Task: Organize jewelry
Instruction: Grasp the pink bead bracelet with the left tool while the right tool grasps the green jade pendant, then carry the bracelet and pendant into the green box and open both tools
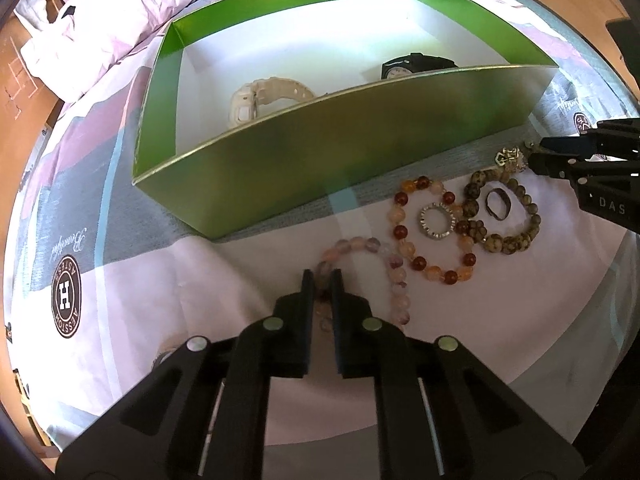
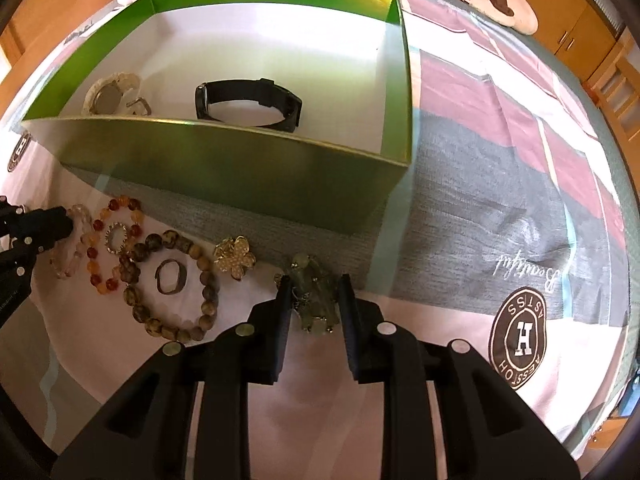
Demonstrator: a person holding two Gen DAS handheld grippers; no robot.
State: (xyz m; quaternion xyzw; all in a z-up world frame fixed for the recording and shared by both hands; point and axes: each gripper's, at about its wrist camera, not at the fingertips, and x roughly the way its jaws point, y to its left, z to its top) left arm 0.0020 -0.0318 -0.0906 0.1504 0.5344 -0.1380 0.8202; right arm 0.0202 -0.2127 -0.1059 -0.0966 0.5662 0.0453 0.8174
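Two claws are engaged on the bed: the left claw is clamped on the pale pink bracelet, the right claw grips the green pendant. Lifting both into the green box is judged next.

Bed, covered by patchwork sheet in pink, grey and maroon with round "H" logos. Directly on it: green box; just in front, a row of pale pink bead bracelet, amber bead bracelet, speckled brown bead bracelet, flower brooch, green stone piece. Crumpled quilt behind the box.
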